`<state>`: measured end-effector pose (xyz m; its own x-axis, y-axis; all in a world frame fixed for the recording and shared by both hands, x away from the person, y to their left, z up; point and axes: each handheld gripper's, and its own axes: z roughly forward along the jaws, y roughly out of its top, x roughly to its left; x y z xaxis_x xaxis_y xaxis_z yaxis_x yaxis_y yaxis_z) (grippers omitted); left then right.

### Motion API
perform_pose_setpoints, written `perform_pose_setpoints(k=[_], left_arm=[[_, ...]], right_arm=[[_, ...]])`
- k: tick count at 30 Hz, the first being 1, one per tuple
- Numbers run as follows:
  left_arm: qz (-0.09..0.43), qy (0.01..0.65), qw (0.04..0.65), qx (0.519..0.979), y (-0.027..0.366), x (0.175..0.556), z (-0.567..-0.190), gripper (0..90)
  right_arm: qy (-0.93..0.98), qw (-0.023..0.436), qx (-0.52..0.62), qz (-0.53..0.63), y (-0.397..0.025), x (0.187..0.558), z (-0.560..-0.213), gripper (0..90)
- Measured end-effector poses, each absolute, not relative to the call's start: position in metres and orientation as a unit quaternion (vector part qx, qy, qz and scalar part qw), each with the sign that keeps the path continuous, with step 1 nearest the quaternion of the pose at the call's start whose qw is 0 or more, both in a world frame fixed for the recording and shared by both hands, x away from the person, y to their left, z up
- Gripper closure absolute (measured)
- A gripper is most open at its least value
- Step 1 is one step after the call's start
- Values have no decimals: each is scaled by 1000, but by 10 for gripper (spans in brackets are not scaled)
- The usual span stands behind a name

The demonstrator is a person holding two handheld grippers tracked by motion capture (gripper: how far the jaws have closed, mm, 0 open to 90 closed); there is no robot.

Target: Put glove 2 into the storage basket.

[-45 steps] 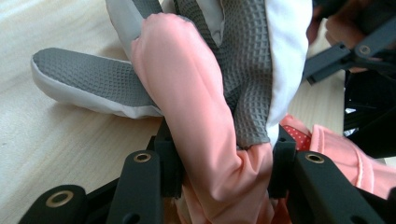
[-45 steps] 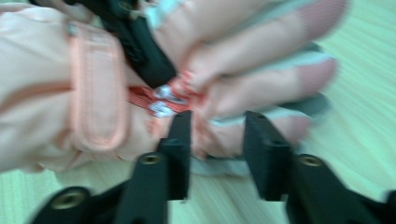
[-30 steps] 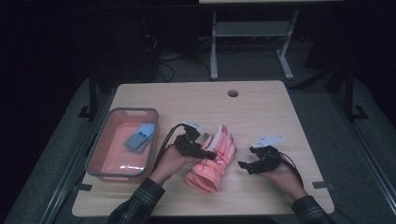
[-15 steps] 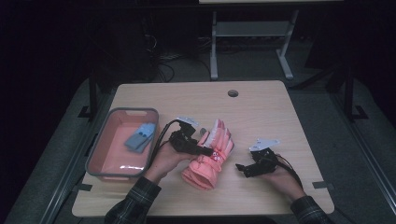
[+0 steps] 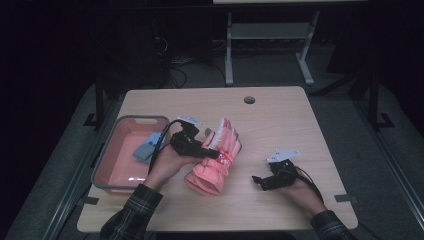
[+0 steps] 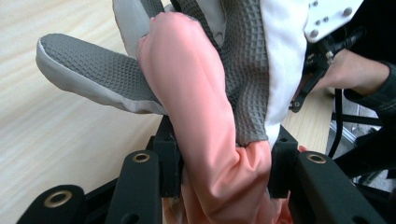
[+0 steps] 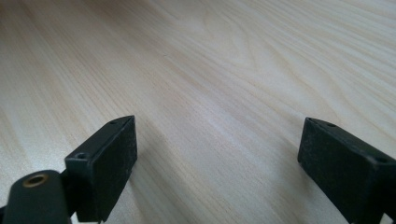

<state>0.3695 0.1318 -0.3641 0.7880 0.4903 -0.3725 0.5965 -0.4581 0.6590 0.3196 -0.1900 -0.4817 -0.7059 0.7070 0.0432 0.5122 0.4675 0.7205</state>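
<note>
The left hand-held gripper (image 6: 219, 186) is clamped on the pink fabric of a glove (image 5: 215, 160), which lies mid-desk just right of the pink bin (image 5: 102, 175). The right hand-held gripper (image 7: 217, 158) rests wide apart and holds nothing, over bare desk (image 5: 280, 115). The step looks like carrying the glove; next would be lifting it leftward into the bin, beside the blue item (image 5: 147, 148).

My left gripper (image 5: 212, 153) covers part of the pink glove (image 5: 216, 165); blue thing (image 5: 148, 148) in the tub (image 5: 111, 160) too blurry to identify.
</note>
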Motion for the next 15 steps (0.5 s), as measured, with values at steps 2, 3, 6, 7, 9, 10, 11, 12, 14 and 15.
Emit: perform_pose_setpoints(k=[2,3,6,7,9,10,11,12,14,15], left_arm=[[-61,322,412,850,137,371,-359,578],[-59,323,411,850,141,372,-356,579],[-52,329,410,849,147,374,-349,578],[-50,330,409,849,151,374,-347,578],[-49,334,410,847,156,376,-344,578],[-46,337,413,845,160,376,-342,578],[-45,339,413,844,163,377,-341,578],[-44,338,413,845,166,378,-340,577],[-43,343,416,841,173,379,-336,577],[-41,344,417,840,177,379,-334,577]], right_arm=[[846,132,360,370,-190,320,-482,112],[846,132,360,370,-190,320,-482,112],[846,132,360,370,-190,320,-482,111],[846,131,360,370,-190,320,-482,112],[846,132,360,370,-190,320,-482,111],[846,132,360,370,-190,320,-482,112],[846,131,360,370,-190,320,-482,111],[846,132,360,370,-190,320,-482,112],[846,132,360,370,-190,320,-482,111],[846,132,360,370,-190,320,-482,111]])
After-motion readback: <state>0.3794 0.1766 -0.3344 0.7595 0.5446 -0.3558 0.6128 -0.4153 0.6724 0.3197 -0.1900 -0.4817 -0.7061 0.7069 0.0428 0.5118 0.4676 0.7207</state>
